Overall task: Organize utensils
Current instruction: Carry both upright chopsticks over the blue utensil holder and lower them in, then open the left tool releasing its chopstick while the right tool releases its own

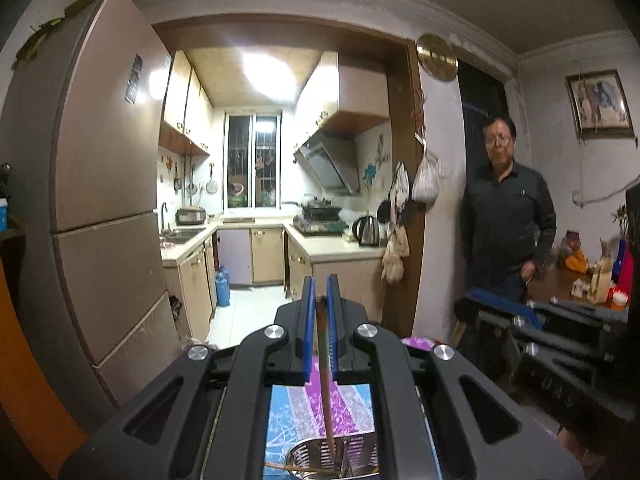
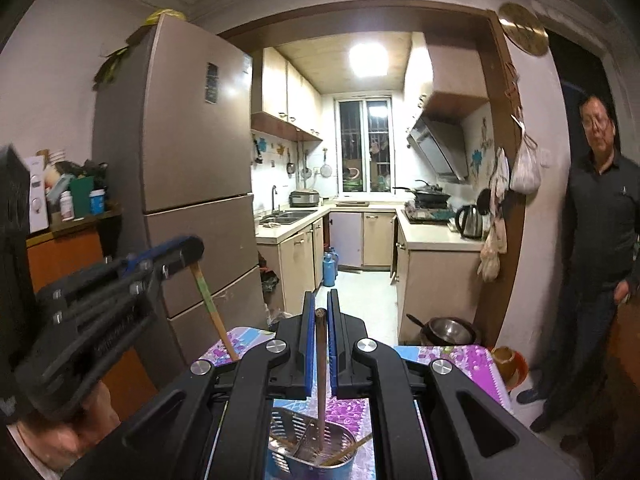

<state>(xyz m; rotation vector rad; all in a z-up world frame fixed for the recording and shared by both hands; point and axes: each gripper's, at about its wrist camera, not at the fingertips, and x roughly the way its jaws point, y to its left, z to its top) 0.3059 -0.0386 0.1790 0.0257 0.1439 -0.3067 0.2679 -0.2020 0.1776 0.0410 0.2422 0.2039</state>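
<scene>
Kitchen doorway ahead, flowered tablecloth [image 2: 464,360] below. Left tongs [image 1: 319,300] pinch chopstick [image 1: 325,380]; right tongs [image 2: 320,312] pinch chopstick [image 2: 321,380]. Each hangs tip-down over metal holder [image 2: 320,452], likely for dropping in. Bystander [image 2: 600,220] right.

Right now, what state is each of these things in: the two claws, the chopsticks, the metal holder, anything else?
Left gripper: shut on a chopstick.
Left chopstick: clamped, lower end in the holder.
Right gripper: shut on a chopstick.
Right chopstick: clamped upright, tip inside the holder.
Utensil holder: upright on the floral tablecloth, more chopsticks leaning inside.
Ceiling light: on.
</scene>
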